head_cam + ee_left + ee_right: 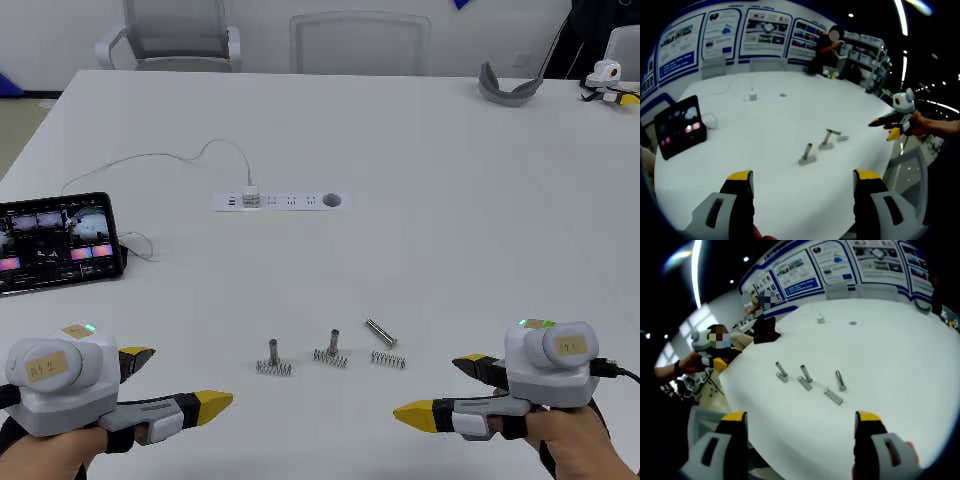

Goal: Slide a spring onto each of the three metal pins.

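The left gripper and right gripper are pointing inward over the near edge of the white table, jaws spread and gripping nothing. Between them, the left pin and middle pin are standing upright and the right pin is lying flat. The left spring, middle spring and right spring are lying loose just on the near side of each pin.

Three pins, three springs, two tongs, one tablet, one power strip.
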